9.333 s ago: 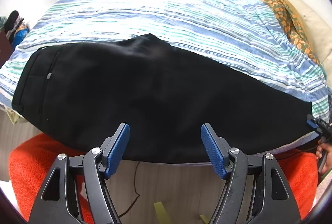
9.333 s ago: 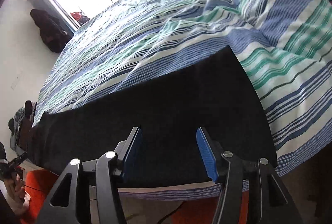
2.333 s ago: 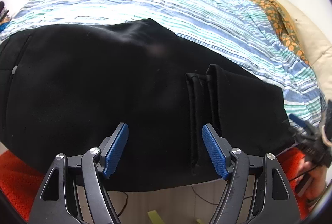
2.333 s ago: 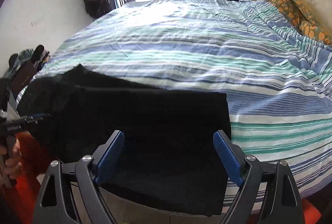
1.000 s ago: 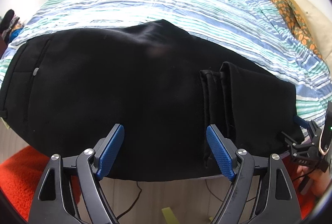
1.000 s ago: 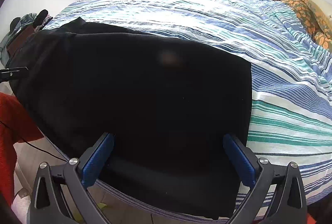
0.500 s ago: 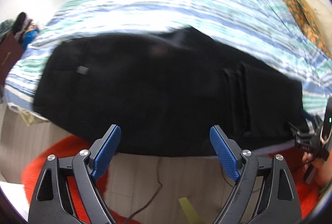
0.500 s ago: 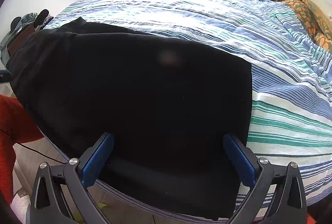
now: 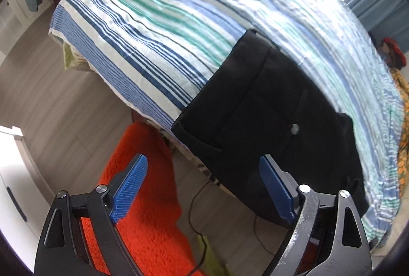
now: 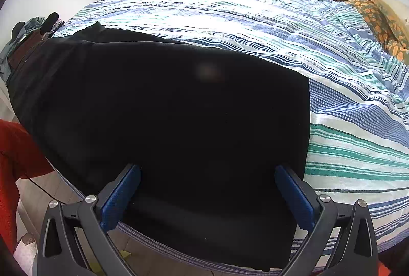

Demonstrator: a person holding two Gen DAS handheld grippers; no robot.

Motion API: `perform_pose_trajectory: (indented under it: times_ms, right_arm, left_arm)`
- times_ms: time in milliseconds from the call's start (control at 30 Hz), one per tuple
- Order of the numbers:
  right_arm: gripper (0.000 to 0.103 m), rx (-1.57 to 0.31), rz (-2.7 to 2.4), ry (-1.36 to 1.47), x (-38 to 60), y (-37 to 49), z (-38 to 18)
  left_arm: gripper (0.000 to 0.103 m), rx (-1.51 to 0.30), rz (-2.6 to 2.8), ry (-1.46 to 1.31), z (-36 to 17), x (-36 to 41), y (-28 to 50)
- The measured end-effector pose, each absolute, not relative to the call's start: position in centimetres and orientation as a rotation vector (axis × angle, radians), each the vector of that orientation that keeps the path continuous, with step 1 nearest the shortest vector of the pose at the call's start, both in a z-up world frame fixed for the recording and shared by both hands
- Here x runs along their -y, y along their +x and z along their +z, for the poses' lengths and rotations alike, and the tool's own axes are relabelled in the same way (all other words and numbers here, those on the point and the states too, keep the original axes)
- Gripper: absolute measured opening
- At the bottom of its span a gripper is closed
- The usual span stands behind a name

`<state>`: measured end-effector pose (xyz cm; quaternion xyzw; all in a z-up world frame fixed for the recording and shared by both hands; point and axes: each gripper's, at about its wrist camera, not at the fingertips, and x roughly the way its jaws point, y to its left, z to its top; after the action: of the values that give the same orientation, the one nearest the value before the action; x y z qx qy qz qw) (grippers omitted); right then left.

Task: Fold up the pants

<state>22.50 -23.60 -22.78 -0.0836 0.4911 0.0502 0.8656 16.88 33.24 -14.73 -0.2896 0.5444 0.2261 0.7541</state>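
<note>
- Striped bed [image 10: 332,87] is carrying black pants [image 10: 179,110] lying right at its edge, so they're risking sliding floorward.
- Left hand-held gripper [image 9: 202,189] and right hand-held gripper [image 10: 207,194] are both gaping wide, gripping nothing.

Both wrist views close over the bed [image 9: 158,20] edge, sharing the pants [image 10: 179,110].

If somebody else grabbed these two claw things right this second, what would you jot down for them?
Left gripper: open, holding nothing, off the bed's edge above the orange rug, near the waistband end.
Right gripper: open, empty, over the other end of the pants.
Black pants: flat along the near edge of the striped bedspread, pocket button facing up.
Done: pants look doubled over at the right end.
Left: probably bring the waistband end across to finish; neither gripper has hold yet.
</note>
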Motion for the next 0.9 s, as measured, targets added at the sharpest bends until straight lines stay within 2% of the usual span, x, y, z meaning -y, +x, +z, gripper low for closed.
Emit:
perform_pose_trajectory:
  times_ms: [133, 200, 267, 433, 567, 767, 900]
  right_arm:
    - [0.103, -1.028, 0.104, -0.172, 23.7, 22.5, -22.7]
    - [0.103, -1.027, 0.103, -0.171, 23.6, 22.5, -22.7]
    - [0.103, -1.026, 0.104, -0.171, 23.6, 22.5, -22.7]
    - [0.103, -1.027, 0.103, -0.17, 23.6, 22.5, -22.7]
    - [0.103, -1.028, 0.103, -0.169, 23.6, 22.5, -22.7]
    - [0.103, -1.029, 0.103, -0.169, 23.6, 22.5, -22.7]
    - [0.103, -1.029, 0.104, -0.169, 23.7, 22.5, -22.7]
  left_arm:
    - [0.037, -1.172, 0.445, -0.672, -15.7, -33.4, 17.0]
    - [0.036, -1.163, 0.439, -0.69, -16.3, -34.1, 17.1]
    - [0.031, -1.154, 0.434, -0.719, -16.6, -34.6, 17.1]
    - [0.032, -1.099, 0.426, -0.753, -16.3, -35.3, 16.1]
    - [0.052, -1.055, 0.48, -0.8, -16.9, -36.2, 15.1]
    - [0.056, -1.013, 0.457, -0.929, -18.9, -36.4, 14.6]
    - [0.055, -0.913, 0.396, -1.092, -20.7, -37.1, 14.4]
